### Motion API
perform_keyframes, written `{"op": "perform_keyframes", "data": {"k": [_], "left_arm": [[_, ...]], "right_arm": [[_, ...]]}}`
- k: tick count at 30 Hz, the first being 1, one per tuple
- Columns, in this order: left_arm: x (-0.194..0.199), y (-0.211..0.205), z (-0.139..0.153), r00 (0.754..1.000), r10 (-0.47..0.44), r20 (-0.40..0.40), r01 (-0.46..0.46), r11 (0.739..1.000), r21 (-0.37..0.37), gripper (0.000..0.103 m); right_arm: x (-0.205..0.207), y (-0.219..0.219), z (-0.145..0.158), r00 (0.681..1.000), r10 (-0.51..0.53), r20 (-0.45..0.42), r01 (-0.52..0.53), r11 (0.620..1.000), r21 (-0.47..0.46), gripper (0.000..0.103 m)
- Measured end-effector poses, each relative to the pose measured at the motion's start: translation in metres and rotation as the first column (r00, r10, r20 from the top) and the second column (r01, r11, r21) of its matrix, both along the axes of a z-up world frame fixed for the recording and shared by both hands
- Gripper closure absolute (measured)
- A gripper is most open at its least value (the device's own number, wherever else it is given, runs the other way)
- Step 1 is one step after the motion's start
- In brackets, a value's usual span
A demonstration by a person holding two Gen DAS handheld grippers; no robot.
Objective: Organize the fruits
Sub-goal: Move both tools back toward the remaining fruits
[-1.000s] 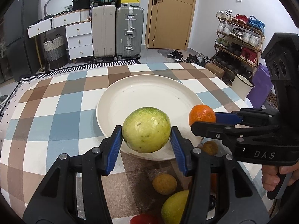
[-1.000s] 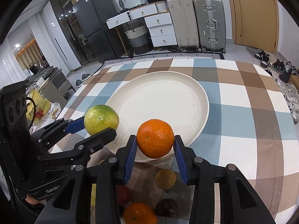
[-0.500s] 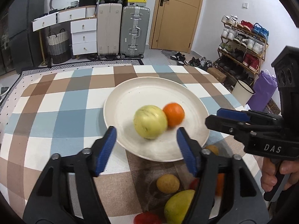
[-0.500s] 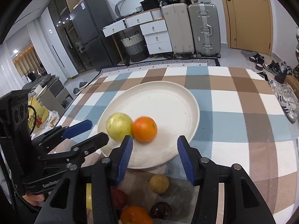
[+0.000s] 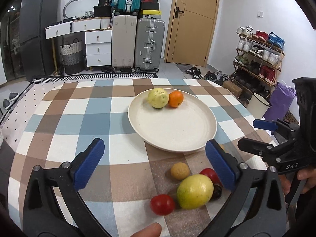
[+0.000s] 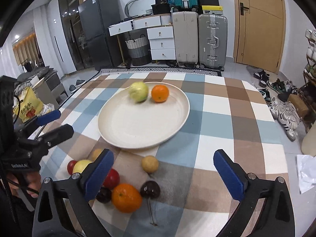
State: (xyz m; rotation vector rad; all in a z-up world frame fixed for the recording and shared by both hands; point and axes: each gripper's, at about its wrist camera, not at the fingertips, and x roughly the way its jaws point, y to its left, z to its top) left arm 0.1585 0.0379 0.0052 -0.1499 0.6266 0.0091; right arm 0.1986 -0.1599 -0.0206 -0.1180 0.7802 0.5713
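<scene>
While both the left hand-held gripper (image 5: 153,163) and right hand-held gripper (image 6: 164,172) hang spread and empty, two fruits sit touching at the plate's (image 5: 177,138) far rim. The green fruit (image 6: 138,91) looks blurred, so it may roll off. Loose fruits (image 6: 126,197) crowded on the worktop (image 5: 69,108) could scatter if nudged.

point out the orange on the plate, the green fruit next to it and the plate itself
orange (image 5: 175,99): left wrist view, middle of its peel
green fruit (image 5: 158,97): left wrist view, middle of its speckled skin
plate (image 6: 142,124): right wrist view, bare centre
</scene>
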Motion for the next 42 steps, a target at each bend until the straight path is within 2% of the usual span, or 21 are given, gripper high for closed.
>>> {"op": "perform_keyframes", "data": {"k": [8,15,19,26,32,36,42], "left_arm": [[-0.039,-0.002,0.006,1.0,0.014,0.021,-0.015,0.999,0.037,0.001],[-0.062,-0.003,-0.004,1.0,-0.001,0.031,0.001,1.0,0.011,0.001],[-0.068,-0.003,-0.012,1.0,-0.001,0.024,0.001,1.0,-0.013,0.001],[-0.067,-0.006,-0.019,1.0,-0.004,0.008,0.004,1.0,-0.004,0.001],[-0.064,-0.017,-0.024,0.999,-0.05,-0.01,0.05,0.999,-0.004,0.001],[-0.064,-0.022,-0.024,0.998,-0.063,-0.006,0.063,0.998,0.012,0.001],[-0.063,-0.024,-0.026,0.998,-0.066,-0.014,0.066,0.998,0.014,0.001]], "right_arm": [[-0.029,-0.007,0.003,0.999,0.029,0.028,-0.029,1.0,-0.004,0.0],[-0.047,-0.011,0.001,0.999,0.041,0.036,-0.041,0.999,0.008,0.0],[-0.049,-0.012,-0.001,0.992,0.086,0.091,-0.088,0.996,0.015,0.0],[-0.043,-0.02,-0.012,0.995,0.079,0.054,-0.082,0.995,0.057,0.0],[-0.047,-0.019,-0.017,0.993,0.118,0.025,-0.12,0.988,0.093,0.0],[-0.051,-0.014,-0.02,0.99,0.139,0.027,-0.14,0.987,0.073,0.0],[-0.049,-0.007,-0.032,0.989,0.15,-0.021,-0.148,0.987,0.054,0.001]]}}
